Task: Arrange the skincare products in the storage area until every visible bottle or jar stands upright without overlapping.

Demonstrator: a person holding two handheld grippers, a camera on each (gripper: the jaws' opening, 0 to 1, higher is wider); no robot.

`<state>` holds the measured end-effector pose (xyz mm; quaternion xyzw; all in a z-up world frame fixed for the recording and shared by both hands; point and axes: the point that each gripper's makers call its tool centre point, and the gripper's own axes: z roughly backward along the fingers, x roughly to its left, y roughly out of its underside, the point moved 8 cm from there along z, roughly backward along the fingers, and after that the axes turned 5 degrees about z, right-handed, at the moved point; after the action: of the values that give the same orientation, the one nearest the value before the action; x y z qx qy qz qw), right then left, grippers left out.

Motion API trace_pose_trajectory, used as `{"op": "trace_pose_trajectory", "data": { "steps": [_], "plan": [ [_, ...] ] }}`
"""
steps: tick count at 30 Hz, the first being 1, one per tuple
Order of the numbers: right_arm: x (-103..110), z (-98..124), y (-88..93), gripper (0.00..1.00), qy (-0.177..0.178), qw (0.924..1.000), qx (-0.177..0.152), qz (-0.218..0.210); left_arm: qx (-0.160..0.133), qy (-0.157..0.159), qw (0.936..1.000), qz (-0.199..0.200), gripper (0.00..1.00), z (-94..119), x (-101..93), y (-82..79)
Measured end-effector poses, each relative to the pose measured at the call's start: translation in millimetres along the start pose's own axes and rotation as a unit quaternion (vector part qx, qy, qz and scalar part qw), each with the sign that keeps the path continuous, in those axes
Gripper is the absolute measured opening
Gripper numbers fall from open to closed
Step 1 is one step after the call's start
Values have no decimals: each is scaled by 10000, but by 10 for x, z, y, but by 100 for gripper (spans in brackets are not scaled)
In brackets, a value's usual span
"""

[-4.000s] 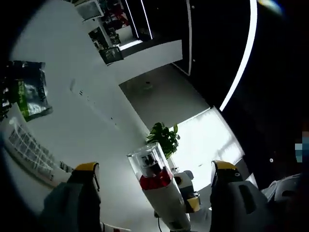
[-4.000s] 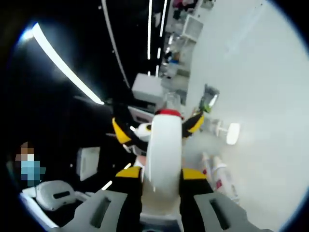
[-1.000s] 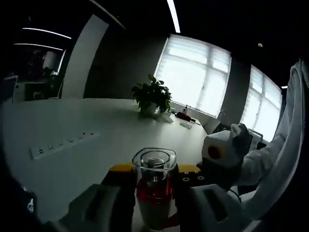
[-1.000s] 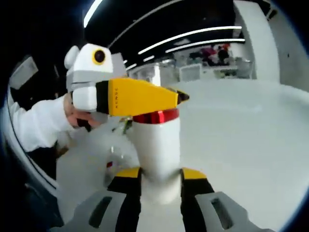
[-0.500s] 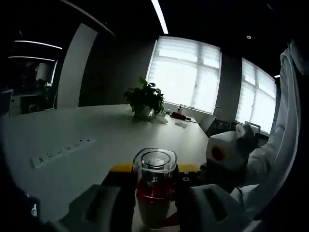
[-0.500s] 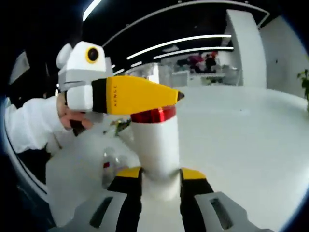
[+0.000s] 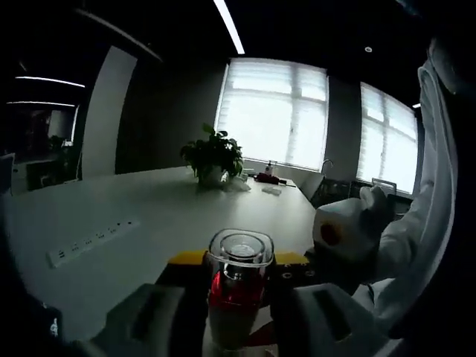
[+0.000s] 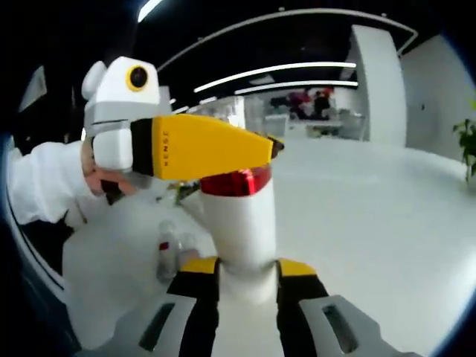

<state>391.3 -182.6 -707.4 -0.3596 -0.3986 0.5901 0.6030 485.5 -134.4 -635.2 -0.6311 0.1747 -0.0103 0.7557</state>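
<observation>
Right gripper view: smooth cylindrical bottle [image 8: 236, 230].

Office/meeting rm: long white table [image 7: 163, 212] w/ inset power strip [image 7: 89, 242], potted plant [image 7: 212, 158] at far end, blinds [image 7: 271, 111] behind plant, ceiling strip lights [image 8: 286, 68].

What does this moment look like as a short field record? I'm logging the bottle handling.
held item: white bottle with a red collar and a clear cap
right gripper: shut on the bottle's white body
left gripper: closed on the bottle near its cap
bottle pose: off the white table, gripped at both ends
background: potted plant, power strip
other items: small bottles, blurred
</observation>
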Motion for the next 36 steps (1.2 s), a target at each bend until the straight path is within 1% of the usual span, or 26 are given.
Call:
{"op": "trace_pose_trajectory", "data": {
  "steps": [6, 7, 8, 9, 12, 17, 19, 22, 26, 28, 32, 33, 36],
  "plan": [
    [14, 27, 5, 20, 11, 10000, -16, 59, -94, -10, 10000, -13, 27, 16, -61, 32],
    [17, 34, 8, 20, 14, 10000, -47, 61, -106, -37, 9999, -33, 27, 18, -56, 28],
    [20, 42, 9, 20, 8, 9999, -152, 34, -102, -45, 9999, -51, 27, 28, -52, 29],
    [22, 49, 19, 20, 11, 9999, -119, -27, -103, -44, 9999, -57, 27, 31, -49, 29],
    [22, 56, 14, 20, -12, 10000, -86, 24, -111, -11, 9999, -28, 27, 52, -44, 31],
    [11, 61, -1, 19, 8, 10000, -70, 46, -126, 1, 9998, -123, 26, 16, -34, 9],
    [9, 62, -4, 19, 24, 10000, -59, 35, -120, 32, 9999, -102, 26, 16, -27, 12],
    [15, 64, -5, 19, 38, 10000, -37, 53, -135, 122, 9998, -87, 26, 21, -24, 15],
    [58, 73, 6, 18, 165, 9997, 5, 168, -107, 223, 9996, -104, 26, 21, -11, 8],
    [62, 70, 23, 18, 202, 9996, 41, 191, -93, 290, 9995, -17, 27, 33, 3, 10],
    [71, 78, 45, 16, 246, 9996, 42, 143, -124, 303, 9995, 21, 27, 43, -5, 1],
    [70, 80, 52, 16, 251, 9996, 52, 152, -167, 286, 9995, 15, 28, 49, -1, -7],
    [57, 87, 70, 13, 244, 9997, 63, 72, -165, 266, 9995, 39, 30, 64, 5, -8]
  ]
}}
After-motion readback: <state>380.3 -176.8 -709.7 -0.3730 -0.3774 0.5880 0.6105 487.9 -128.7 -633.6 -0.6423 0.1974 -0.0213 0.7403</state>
